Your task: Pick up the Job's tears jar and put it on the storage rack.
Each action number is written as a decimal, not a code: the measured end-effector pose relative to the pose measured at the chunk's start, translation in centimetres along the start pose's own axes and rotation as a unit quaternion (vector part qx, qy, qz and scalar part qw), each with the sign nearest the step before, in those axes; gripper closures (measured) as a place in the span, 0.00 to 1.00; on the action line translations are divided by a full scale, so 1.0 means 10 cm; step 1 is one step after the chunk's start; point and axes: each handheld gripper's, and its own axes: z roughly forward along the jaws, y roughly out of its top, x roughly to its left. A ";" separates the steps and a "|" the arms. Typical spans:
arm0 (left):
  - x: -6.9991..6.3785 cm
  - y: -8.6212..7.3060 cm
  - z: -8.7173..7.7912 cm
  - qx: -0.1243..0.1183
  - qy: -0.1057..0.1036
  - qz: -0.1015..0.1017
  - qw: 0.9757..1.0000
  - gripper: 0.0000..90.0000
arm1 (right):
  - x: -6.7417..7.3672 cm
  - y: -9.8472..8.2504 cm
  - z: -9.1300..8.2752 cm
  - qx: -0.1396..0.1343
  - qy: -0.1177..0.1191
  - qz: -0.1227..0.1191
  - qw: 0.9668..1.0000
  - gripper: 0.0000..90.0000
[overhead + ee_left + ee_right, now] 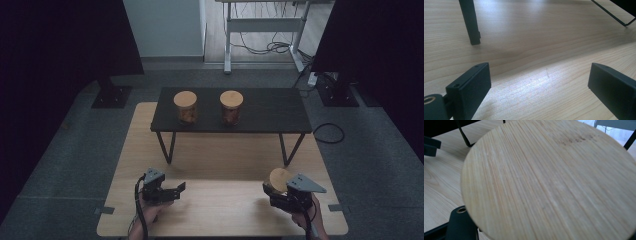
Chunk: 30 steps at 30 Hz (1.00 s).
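Currently we're gripping a jar (278, 180) in the right gripper (272, 192); left gripper (176, 191) is idling open above the bench (225, 210). Off-centre grip risks slipping.

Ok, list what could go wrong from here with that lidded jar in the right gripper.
1. The right gripper holds the jar tilted near the wooden table's front right corner; a slip could send it over the edge.
2. Its wooden lid may just sit on top, so tilting could loosen it.
3. Lifting it to the black shelf risks bumping the two jars already there. The left gripper is open and idle.
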 end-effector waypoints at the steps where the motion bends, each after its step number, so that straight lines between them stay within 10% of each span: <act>1: 0.00 0.00 0.00 0.000 0.000 0.000 1.000 0.05 | 0.00 0.01 0.00 0.000 0.000 -0.001 1.000 0.27; 30: 0.01 0.00 -0.01 -0.001 0.002 -0.002 1.000 0.05 | -0.02 0.14 0.02 -0.015 0.004 -0.004 1.000 0.27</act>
